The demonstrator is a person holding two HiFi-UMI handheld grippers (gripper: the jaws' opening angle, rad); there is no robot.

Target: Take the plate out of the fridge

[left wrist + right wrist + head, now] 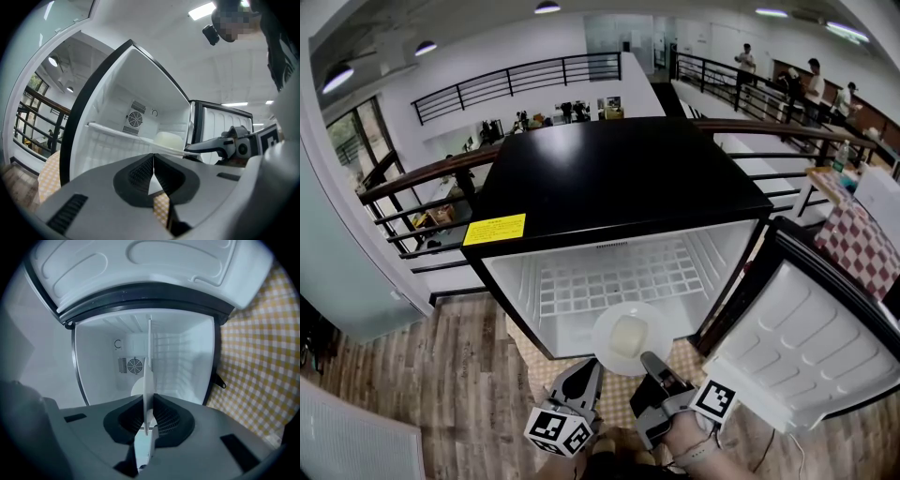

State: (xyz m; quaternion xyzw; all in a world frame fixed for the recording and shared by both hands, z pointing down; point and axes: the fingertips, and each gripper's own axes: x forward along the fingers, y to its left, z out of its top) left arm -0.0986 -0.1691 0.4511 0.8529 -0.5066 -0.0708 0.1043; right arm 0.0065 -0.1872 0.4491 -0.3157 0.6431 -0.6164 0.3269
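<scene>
Status: fridge [619, 178] door [811, 328] open, swung toward 4 o'clock; right claw [649, 361] clamped on rim of plate [623, 339]; plate carries a pale block [628, 335] and looks partly out, at the opening's 6 o'clock edge; left claw [589, 373] closed, empty, at 7 o'clock. Left to do: draw plate fully clear

Too small to read: print on yellow label [495, 230]. Covered by right gripper [648, 360]: near rim of plate [607, 328] (edge-on in its own view).
</scene>
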